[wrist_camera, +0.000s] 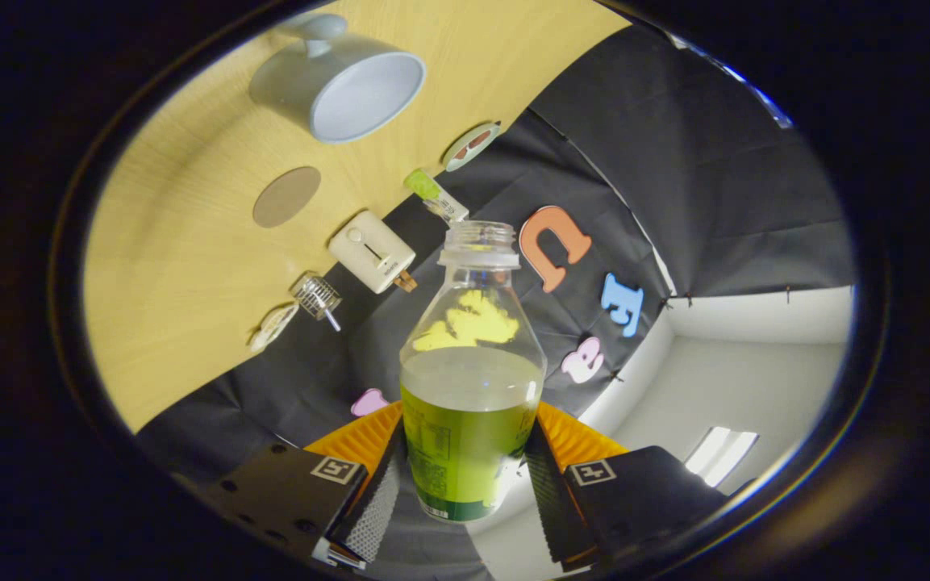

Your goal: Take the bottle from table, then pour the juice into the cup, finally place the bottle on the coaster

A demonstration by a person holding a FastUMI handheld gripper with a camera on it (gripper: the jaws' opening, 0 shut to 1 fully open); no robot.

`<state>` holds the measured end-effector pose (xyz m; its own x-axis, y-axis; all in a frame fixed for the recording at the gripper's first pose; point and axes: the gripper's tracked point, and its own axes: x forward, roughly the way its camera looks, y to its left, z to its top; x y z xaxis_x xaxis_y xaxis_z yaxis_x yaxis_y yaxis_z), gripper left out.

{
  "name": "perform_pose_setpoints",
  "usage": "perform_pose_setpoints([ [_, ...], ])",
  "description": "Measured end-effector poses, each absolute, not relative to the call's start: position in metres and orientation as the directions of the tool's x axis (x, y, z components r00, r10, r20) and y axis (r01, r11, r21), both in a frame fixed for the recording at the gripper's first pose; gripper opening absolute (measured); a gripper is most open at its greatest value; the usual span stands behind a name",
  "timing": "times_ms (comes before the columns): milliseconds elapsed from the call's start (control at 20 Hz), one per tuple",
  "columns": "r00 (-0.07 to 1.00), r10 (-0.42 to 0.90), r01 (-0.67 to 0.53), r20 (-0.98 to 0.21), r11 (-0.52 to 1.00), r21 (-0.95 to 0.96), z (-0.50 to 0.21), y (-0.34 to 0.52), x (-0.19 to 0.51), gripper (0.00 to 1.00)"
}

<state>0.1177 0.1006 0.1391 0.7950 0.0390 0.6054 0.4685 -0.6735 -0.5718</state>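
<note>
We find the gripper (466, 476) closed on the uncapped bottle (471, 379), both fingers pressing its labelled sides; juice fills its lower part. Beyond the fingers on the table (182, 266) lie the cup (352, 89) and, nearer, the round coaster (286, 196).

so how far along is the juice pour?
Done: the clear plastic bottle of green juice is off the wooden table, uncapped, clamped between both fingers of the gripper. In hand: the view is tilted, the bottle's mouth short of the grey cup. Left: pouring, then setting it on the round brown coaster.
</note>
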Motion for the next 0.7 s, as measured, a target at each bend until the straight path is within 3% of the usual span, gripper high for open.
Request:
perform_pose_setpoints([
  [350, 0.812, -0.094, 0.516, 0.576, -0.344, -0.784, 0.145, 0.082, 0.118, 0.80],
  [700, 0.886, -0.249, 0.453, 0.392, 0.278, -0.847, 0.153, 0.078, 0.116, 0.80],
])
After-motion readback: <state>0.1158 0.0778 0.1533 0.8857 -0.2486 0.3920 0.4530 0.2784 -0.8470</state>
